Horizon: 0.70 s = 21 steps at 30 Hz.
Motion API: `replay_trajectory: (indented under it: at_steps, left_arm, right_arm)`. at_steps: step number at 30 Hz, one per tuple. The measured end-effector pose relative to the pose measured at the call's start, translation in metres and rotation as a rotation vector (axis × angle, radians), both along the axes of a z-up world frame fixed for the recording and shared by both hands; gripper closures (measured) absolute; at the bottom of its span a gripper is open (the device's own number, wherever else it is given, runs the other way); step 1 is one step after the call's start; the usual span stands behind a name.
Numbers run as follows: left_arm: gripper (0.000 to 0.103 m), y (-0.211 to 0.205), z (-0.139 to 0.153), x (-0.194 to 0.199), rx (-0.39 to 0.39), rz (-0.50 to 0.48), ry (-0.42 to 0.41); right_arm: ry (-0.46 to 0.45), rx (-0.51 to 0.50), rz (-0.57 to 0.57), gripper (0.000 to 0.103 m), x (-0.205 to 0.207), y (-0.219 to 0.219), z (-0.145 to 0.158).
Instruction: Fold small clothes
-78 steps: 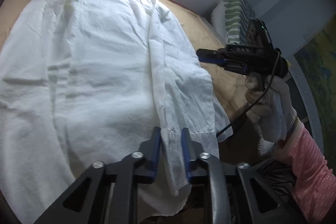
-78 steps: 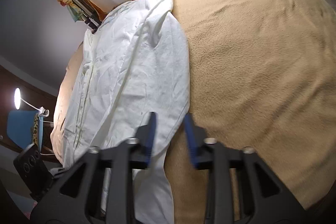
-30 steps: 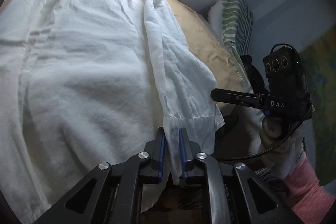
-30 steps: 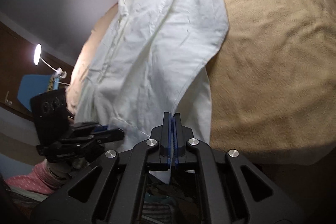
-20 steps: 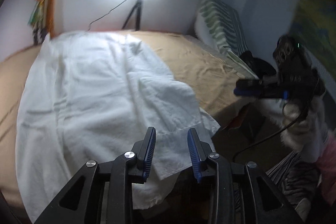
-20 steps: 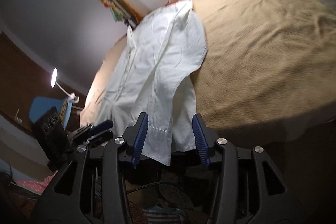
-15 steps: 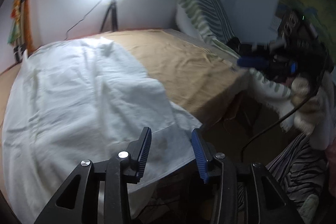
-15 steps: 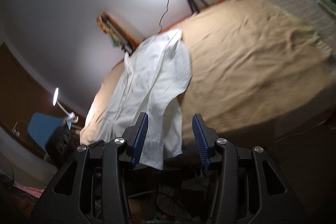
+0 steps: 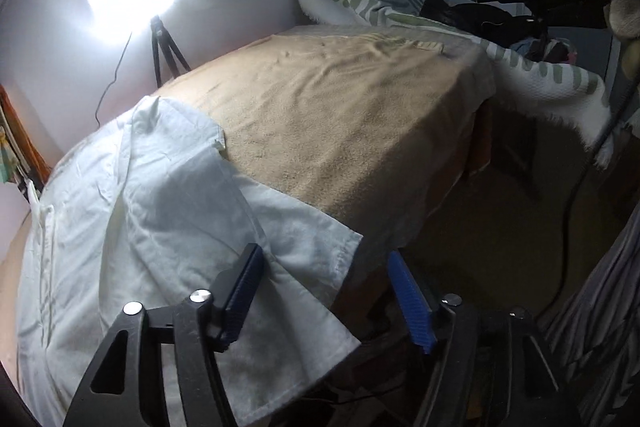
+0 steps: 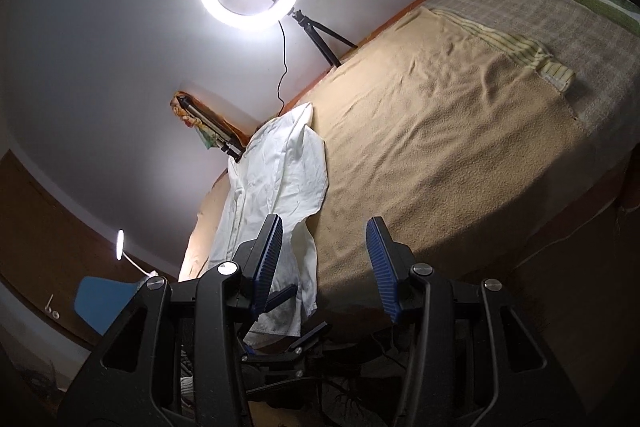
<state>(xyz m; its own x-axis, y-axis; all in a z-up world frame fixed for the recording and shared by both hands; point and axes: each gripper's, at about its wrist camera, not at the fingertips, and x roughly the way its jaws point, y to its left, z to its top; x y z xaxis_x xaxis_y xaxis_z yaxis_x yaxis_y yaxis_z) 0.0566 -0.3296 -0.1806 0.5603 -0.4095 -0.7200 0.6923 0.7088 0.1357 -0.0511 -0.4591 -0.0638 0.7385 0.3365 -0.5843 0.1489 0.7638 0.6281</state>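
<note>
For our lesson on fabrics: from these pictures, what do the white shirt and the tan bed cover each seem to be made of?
White shirt: looks like thin woven cotton or linen, matte; it holds fine, sharp creases. Tan bed cover: probably a fleece or terry blanket, matte; its surface looks nubbly, with soft, rounded ripples.

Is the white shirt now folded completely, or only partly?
Only partly: the white shirt lies long on the bed, one sleeve folded over, hem overhanging.

I see the white cotton shirt (image 9: 132, 211) lying along the left edge of the tan blanket-covered bed (image 9: 360, 115), its sleeve overhanging the near edge.
</note>
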Motion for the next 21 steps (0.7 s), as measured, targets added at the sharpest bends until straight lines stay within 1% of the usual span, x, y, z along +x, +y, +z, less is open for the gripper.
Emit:
replay_trajectory:
  at_steps: [2,3,5,6,8,10,12,15,18,21]
  left_arm:
    - [0.069,0.005,0.002,0.008,-0.031,0.032,0.012]
    - [0.074,0.01,0.004,0.014,-0.064,0.045,0.042]
    - [0.095,0.023,0.01,0.025,-0.136,0.06,0.109]
    - [0.1,0.032,0.013,0.03,-0.186,0.068,0.151]
    - [0.1,0.045,0.021,0.034,-0.255,0.085,0.195]
    - [0.101,0.057,0.032,0.033,-0.323,0.097,0.214]
    - [0.101,0.067,0.042,0.032,-0.387,0.116,0.234]
    - [0.101,0.085,0.054,0.032,-0.483,0.156,0.262]
    - [0.101,0.098,0.059,0.033,-0.541,0.184,0.286]
    - [0.101,0.107,0.06,0.035,-0.567,0.203,0.302]
  right_arm:
    - [0.007,-0.004,0.018,0.057,0.003,0.005,-0.001]
    - [0.009,-0.002,0.027,0.057,0.005,0.006,-0.001]
    - [0.013,0.007,0.045,0.057,0.012,0.01,-0.003]
    - [0.018,0.013,0.056,0.057,0.017,0.012,-0.004]
    - [0.033,0.01,0.079,0.057,0.028,0.018,-0.006]
    - [0.052,-0.032,0.106,0.057,0.046,0.026,-0.008]
    - [0.085,-0.065,0.144,0.057,0.072,0.036,-0.014]
    - [0.13,-0.069,0.206,0.057,0.117,0.048,-0.027]
    - [0.169,-0.077,0.239,0.056,0.168,0.057,-0.045]
    - [0.196,-0.074,0.238,0.053,0.217,0.062,-0.066]
